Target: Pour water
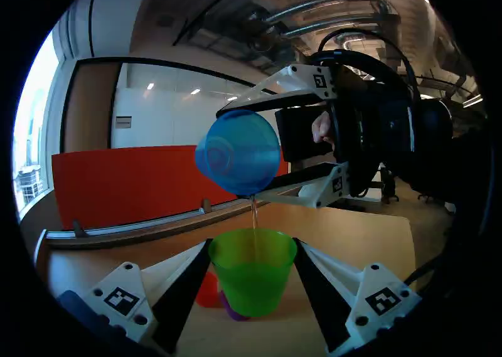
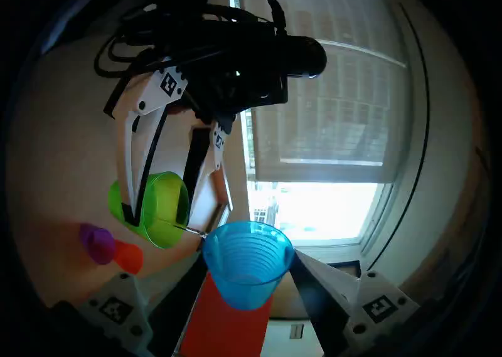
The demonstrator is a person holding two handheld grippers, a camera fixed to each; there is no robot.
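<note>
My left gripper (image 1: 252, 256) is shut on a green cup (image 1: 253, 275), held upright just above the wooden table (image 1: 351, 231). Over it, my right gripper (image 1: 235, 156) grips a blue cup (image 1: 238, 151) tipped toward the green one. A thin stream of water (image 1: 254, 213) falls from the blue cup's rim into the green cup. In the right gripper view the blue cup (image 2: 248, 269) sits between my right gripper's (image 2: 249, 260) fingers. Farther off, the left gripper (image 2: 158, 219) holds the green cup (image 2: 157, 209), and the water (image 2: 188, 229) runs between the two cups.
An orange cup (image 1: 207, 289) and a purple cup (image 1: 233, 311) stand on the table just behind the green cup; in the right gripper view the purple cup (image 2: 96, 242) and orange cup (image 2: 128, 256) lie side by side. A red partition (image 1: 125, 181) lines the table's far edge. A hand (image 1: 323, 129) holds the right gripper.
</note>
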